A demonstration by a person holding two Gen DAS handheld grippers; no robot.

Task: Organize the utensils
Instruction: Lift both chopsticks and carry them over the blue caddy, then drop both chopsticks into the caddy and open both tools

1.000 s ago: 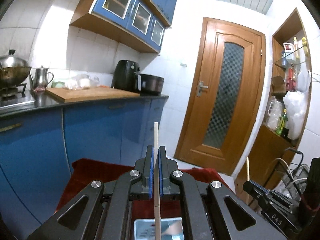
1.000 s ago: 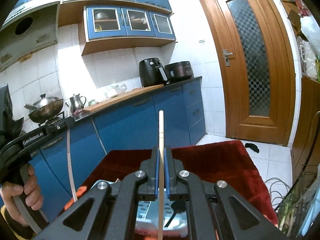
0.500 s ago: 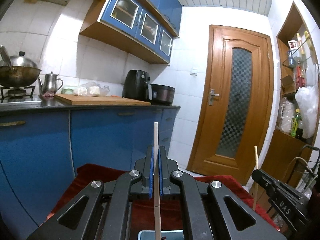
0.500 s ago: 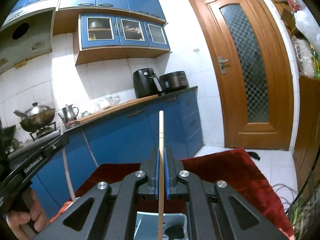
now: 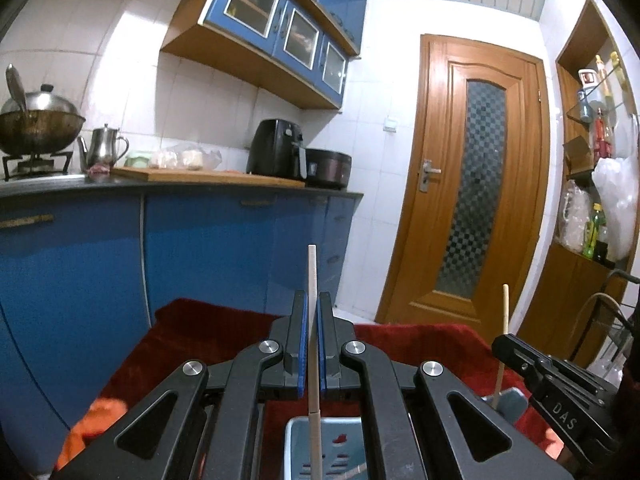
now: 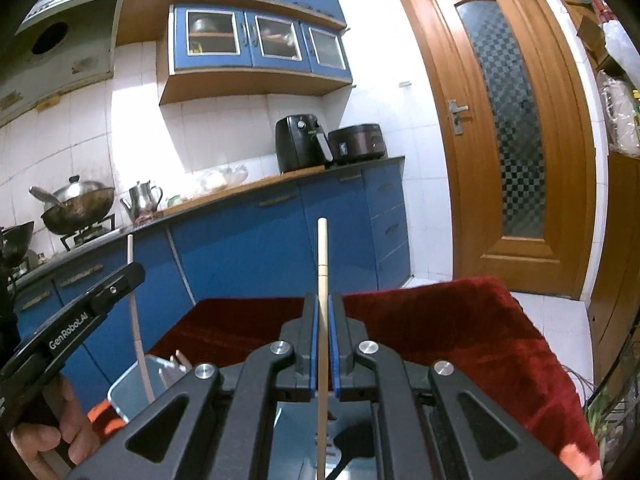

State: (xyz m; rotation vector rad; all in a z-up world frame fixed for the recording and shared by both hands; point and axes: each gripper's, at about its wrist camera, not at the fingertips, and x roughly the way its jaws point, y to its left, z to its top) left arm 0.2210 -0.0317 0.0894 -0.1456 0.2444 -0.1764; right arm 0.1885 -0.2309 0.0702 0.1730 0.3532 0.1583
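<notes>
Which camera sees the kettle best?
The left wrist view: the kettle is closer, with its spout and handle clear beside the wok. In the right wrist view it looks smaller and farther away.

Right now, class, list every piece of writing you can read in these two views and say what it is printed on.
"GenRoboLAI": on the side of the left gripper, right wrist view.
"DAS": on the side of the right gripper, left wrist view.
Labels on the shelf bottles by the door: too small to read.
</notes>
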